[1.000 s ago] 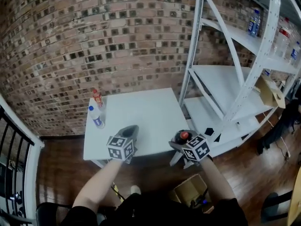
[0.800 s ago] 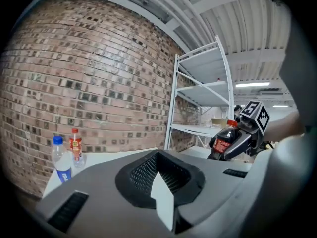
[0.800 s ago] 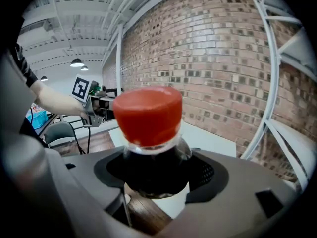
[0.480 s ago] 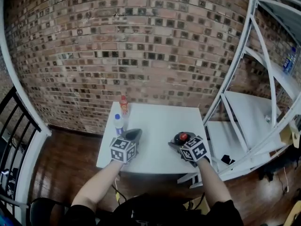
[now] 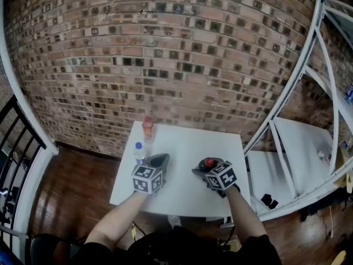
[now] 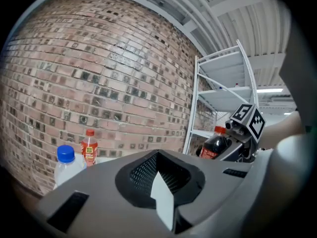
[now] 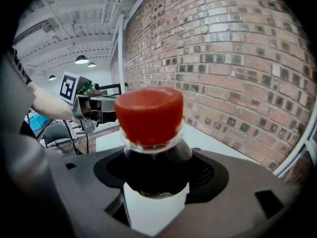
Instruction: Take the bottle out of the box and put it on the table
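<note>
Right hand-held gripper point(image 5: 203, 171): jaws stood wide and were clamped on the dark cola bottle point(image 7: 156, 175), pads on either side of the body just below the shoulder. The red cap point(image 7: 148, 114) filled the middle of the right gripper view, facing the camera.

Orientation of the cola bottle: in the left gripper view it sat right of centre, long axis near upright, cap uppermost and leaning slightly toward the right of the frame. The head view showed only the cap and dark shoulders from above, which fits an upright hold.

Location: the bottle was held over the white worktop point(image 5: 182, 142), just right of centre in the head view. Whether its base touched the surface could not be told.

Left hand-held gripper point(image 5: 159, 161): jaws together, nothing between them. It was left of the right one and well apart from the cola bottle.

Further out, near the worktop's upper-left corner in the head view:
- a clear bottle with a blue cap point(image 5: 140, 150), upright
- a red-capped orange bottle point(image 5: 148, 127), upright, just beyond the clear one, toward the brick wall point(image 5: 165, 48)

A white shelving rack point(image 5: 309, 120) occupied the right side of the frame, standing on a wooden floor point(image 5: 71, 192).
</note>
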### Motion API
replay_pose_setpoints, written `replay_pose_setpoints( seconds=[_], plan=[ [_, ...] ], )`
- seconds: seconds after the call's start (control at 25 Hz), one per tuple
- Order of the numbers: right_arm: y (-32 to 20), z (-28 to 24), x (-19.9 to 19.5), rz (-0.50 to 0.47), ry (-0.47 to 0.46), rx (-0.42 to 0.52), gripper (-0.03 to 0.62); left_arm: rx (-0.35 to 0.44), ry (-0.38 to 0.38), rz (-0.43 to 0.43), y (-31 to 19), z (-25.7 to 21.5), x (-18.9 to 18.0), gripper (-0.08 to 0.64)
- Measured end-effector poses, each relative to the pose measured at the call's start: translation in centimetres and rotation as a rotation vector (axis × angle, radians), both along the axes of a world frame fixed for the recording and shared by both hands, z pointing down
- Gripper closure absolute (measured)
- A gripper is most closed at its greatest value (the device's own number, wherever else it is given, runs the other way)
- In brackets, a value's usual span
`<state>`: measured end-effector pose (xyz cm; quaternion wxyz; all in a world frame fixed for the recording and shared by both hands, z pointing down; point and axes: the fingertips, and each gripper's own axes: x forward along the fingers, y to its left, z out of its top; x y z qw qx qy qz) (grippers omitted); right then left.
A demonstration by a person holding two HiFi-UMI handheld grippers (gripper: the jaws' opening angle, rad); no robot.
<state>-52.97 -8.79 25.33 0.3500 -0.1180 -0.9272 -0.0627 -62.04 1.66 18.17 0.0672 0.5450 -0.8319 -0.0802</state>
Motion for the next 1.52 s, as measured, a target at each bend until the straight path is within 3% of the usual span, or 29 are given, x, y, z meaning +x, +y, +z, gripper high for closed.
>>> replay_pose_setpoints(
  seconds=[0.44, 0.76, 1.0, 1.52],
  plan=[
    [-9.2, 3.3, -11.7, -0.023, 0.028, -0.012, 0.272, -0.023, 0.045, -0.07, -7.5, 1.9, -8.0, 0.557],
    [-13.2, 10.8, -17.2, -0.013, 0.108, -0.032, 0.272, -0.137, 0.126, -0.109, -12.3, 8.2, -12.1, 0.557],
    [-16.8, 14.7, -19.8, 0.064, 0.134, -0.066, 0.272, -0.207, 0.184, -0.11, -14.8, 12.3, -13.9, 0.557],
    [-17.7, 16.8, -21.2, 0.06, 0.11, -0.03, 0.27, -0.243, 0.259, -0.105, -16.3, 16.3, -14.8, 0.556]
  ],
)
